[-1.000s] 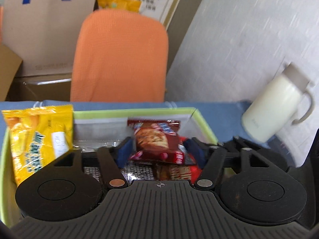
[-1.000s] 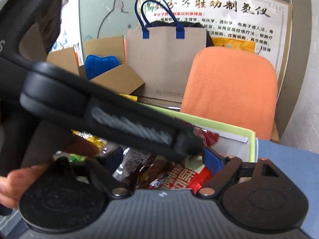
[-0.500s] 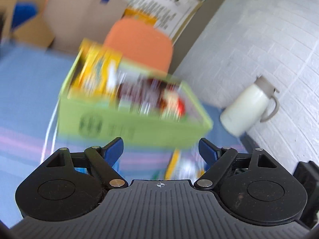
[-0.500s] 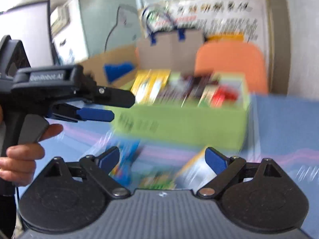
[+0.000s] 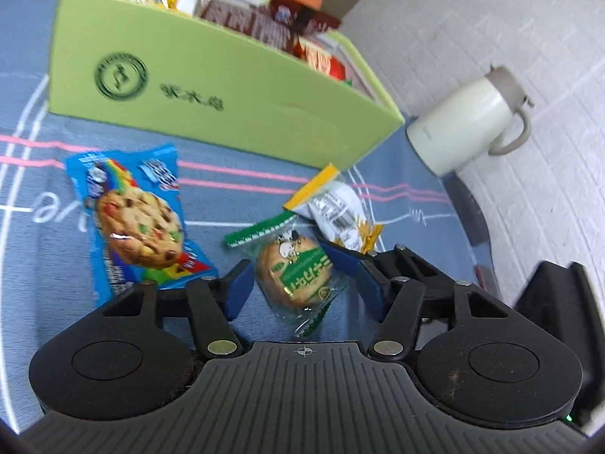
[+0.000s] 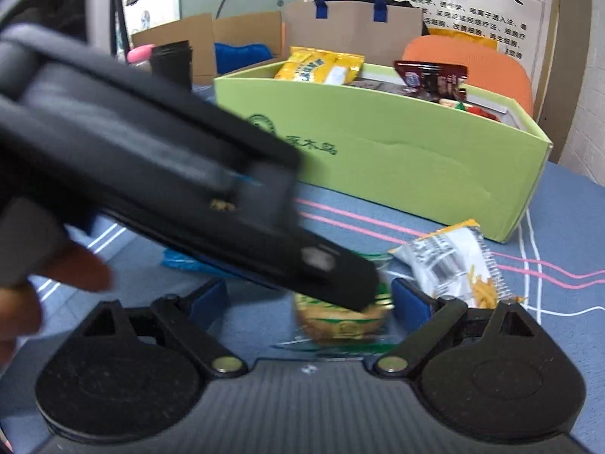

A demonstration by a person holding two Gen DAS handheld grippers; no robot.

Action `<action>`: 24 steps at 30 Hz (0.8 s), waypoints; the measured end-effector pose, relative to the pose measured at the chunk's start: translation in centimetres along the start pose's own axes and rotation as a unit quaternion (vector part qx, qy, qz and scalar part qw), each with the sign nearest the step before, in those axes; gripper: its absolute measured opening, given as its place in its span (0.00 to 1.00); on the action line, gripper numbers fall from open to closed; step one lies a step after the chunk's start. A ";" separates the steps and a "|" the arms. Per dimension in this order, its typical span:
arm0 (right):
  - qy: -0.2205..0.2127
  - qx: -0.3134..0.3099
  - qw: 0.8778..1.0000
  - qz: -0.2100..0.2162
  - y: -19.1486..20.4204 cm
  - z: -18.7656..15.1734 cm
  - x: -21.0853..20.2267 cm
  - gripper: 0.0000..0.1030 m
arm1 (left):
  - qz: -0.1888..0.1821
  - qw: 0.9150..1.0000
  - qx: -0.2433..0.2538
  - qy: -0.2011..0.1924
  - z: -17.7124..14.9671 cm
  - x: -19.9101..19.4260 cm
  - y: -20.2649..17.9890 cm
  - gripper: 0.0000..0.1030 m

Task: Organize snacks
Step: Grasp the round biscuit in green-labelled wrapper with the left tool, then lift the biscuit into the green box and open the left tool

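Observation:
A green-wrapped round biscuit packet (image 5: 297, 276) lies on the blue cloth between the open fingers of my left gripper (image 5: 293, 278). A blue cookie packet (image 5: 132, 215) lies to its left and a white-and-yellow snack packet (image 5: 332, 210) to its upper right. The green box (image 5: 211, 90) behind them holds several snacks. My right gripper (image 6: 308, 300) is open, with the same biscuit packet (image 6: 340, 321) between its fingers. The left gripper's body (image 6: 159, 189) crosses the right wrist view and hides part of the biscuit. The white-and-yellow packet (image 6: 453, 261) and the green box (image 6: 397, 159) show there too.
A cream jug (image 5: 469, 121) stands on the right by the white wall. An orange chair (image 6: 472, 68), a paper bag (image 6: 351, 30) and cardboard boxes (image 6: 211, 38) stand behind the table. A dark bottle (image 6: 170, 60) stands at the left of the box.
Both grippers have drawn back from the green box and come down to the cloth in front of it. The left gripper let go of the dark red packet, which now stays in the box.

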State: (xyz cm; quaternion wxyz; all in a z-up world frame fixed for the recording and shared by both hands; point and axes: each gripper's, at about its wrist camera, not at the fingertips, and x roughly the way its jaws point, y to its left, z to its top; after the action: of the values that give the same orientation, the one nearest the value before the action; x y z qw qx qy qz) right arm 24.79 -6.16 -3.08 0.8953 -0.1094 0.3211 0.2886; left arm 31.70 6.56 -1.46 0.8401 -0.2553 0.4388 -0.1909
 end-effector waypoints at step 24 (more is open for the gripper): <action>-0.031 0.018 0.999 -0.017 5.9 -5.6 -6.0 0.90 | 0.104 0.991 0.081 -0.023 -8.5 -4.2 -4.0 0.62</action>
State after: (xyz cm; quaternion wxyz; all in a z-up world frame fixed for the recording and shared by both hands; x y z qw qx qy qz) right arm 14.71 -6.25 -3.64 0.9113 -0.0894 0.2970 0.2710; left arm 21.95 3.39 -0.48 0.8830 -0.1440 0.4269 -0.1317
